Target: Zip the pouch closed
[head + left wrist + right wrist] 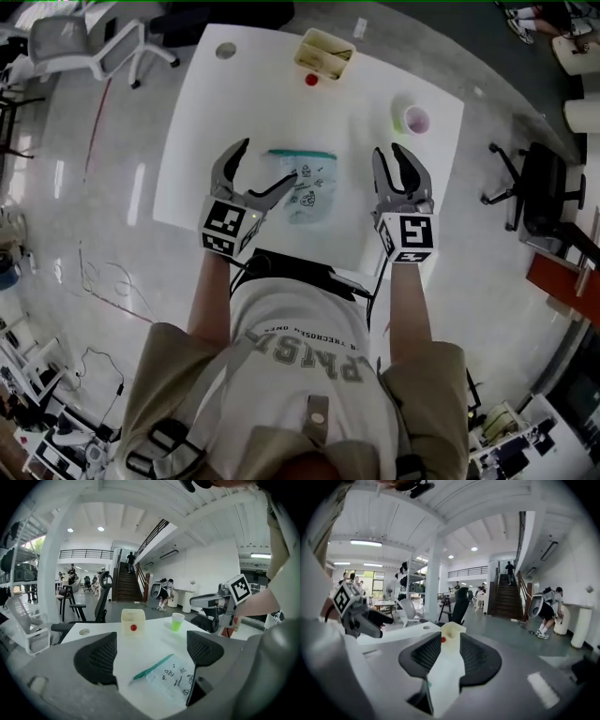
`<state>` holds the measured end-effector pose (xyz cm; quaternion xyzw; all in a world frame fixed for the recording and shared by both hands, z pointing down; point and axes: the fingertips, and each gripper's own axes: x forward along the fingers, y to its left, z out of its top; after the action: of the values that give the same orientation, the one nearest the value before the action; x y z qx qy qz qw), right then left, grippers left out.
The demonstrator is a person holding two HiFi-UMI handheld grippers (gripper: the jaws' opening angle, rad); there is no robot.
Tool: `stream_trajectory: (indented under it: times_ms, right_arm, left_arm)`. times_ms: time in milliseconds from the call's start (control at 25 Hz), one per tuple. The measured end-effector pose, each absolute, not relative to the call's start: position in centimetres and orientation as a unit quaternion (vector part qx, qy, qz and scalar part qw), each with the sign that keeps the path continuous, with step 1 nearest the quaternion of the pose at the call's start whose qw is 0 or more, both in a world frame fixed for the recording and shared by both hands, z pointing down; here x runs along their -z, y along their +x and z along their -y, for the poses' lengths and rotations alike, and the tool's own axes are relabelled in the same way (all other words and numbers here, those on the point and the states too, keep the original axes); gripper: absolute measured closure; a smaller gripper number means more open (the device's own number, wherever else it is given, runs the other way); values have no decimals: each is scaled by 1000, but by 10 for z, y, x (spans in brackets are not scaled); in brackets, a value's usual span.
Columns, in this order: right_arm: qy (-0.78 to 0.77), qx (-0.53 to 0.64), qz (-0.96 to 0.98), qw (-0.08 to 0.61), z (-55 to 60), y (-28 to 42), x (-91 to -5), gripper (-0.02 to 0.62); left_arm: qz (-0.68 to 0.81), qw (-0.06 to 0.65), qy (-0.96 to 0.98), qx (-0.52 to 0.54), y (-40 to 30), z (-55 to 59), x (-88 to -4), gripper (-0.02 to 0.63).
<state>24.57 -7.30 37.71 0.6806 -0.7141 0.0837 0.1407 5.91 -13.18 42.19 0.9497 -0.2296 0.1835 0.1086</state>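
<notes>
Head view: two grippers, one pouch (309,192), one cup (413,119), one box (325,51), one red ball (311,80), one white counter (202,141).
Left gripper (269,160): jaws wide apart, holding nothing.
Right gripper (389,150): jaws partly apart, holding nothing.
Pouch: flat on counter between both grippers, just ahead of the left one.
Cup: beyond right gripper.

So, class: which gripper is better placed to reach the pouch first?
Left, probably: the left gripper is open right at the pouch, which shows between its jaws; the right gripper stands farther off, over the table.
</notes>
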Motion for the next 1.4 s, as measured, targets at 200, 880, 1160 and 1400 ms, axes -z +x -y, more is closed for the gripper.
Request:
stream_trajectory:
  times_ms: [200, 880, 1160, 1400]
  right_arm:
    - [714, -80, 693, 50, 37, 237, -343, 471]
    - [735, -34, 676, 44, -26, 215, -316, 511]
    - [732, 10, 679, 62, -32, 201, -296, 560]
    - [739, 15, 672, 39, -36, 184, -284, 592]
  left_arm:
    - [275, 90, 947, -141, 59, 106, -388, 156]
    - [421, 5, 905, -53, 32, 57, -326, 410]
    - [425, -32, 904, -35, 27, 52, -301, 484]
    - [417, -50, 908, -17, 15, 50, -283, 527]
